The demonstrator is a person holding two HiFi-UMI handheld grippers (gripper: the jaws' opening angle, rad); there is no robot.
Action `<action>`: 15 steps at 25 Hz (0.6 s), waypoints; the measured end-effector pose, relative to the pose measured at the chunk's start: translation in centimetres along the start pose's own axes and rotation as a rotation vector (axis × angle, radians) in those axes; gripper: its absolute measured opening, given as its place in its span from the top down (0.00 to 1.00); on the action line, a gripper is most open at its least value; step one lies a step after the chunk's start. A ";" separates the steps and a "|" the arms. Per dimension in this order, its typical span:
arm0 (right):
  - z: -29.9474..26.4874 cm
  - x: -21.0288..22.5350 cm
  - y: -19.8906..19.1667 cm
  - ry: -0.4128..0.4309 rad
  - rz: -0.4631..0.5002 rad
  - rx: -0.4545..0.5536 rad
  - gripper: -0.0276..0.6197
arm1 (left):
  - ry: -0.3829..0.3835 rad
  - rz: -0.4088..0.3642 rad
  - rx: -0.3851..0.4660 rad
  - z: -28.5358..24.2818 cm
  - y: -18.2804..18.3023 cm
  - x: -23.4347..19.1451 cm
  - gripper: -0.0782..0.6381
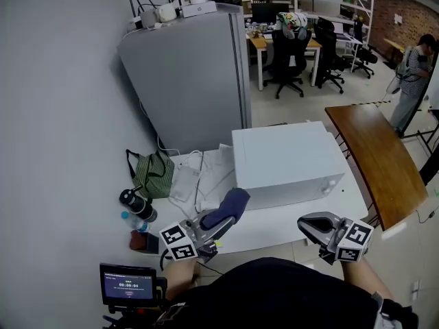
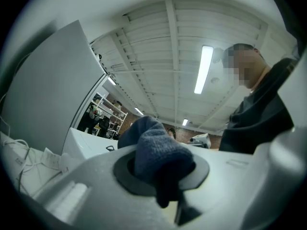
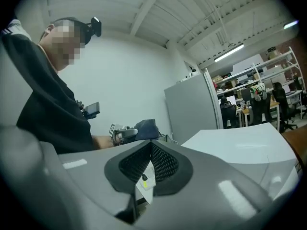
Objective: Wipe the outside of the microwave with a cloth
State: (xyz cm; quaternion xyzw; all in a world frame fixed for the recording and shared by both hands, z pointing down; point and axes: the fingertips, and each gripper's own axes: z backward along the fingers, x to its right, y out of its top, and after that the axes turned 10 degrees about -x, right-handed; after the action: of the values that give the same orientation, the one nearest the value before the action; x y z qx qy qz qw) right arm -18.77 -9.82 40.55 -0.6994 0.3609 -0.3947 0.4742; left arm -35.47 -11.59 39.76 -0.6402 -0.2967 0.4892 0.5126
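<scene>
Your left gripper point(image 1: 218, 223) is clamping the dark blue cloth point(image 1: 228, 207) over the worktop's point(image 1: 274, 221) front edge, just beside the white microwave's point(image 1: 285, 160) front left corner, while your right gripper point(image 1: 310, 226) is hovering off the worktop's front right corner, jaws pressed together on nothing.

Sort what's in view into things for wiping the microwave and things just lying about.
For the job:
microwave
blue cloth, clamped in the left tool
right tool, shut and empty

Lying about:
green bag
black bottle
white cables
fridge behind the table
</scene>
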 end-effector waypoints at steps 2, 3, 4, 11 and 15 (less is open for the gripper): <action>-0.4 1.3 0.0 -0.016 -0.007 -0.011 0.95 | -0.002 0.005 -0.005 -0.9 0.8 -2.5 0.81; -0.2 2.2 0.0 -0.023 -0.020 -0.005 0.95 | 0.002 0.007 -0.008 -1.5 1.0 -3.6 0.81; 0.0 3.3 0.0 -0.029 -0.036 0.006 0.95 | 0.010 0.006 -0.013 -2.1 1.2 -4.6 0.81; 3.6 13.1 0.5 0.021 -0.029 0.077 0.95 | 0.176 -0.051 -0.074 -8.4 2.8 -11.6 0.81; 6.2 19.6 2.0 0.088 -0.002 0.093 0.95 | 0.385 -0.094 -0.192 -10.6 3.9 -18.4 0.81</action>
State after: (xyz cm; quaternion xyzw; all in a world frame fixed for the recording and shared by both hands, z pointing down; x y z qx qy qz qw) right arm -5.07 -25.22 41.29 -0.6589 0.3620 -0.4420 0.4893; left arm -32.49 -32.88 41.92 -0.7531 -0.2680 0.3032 0.5188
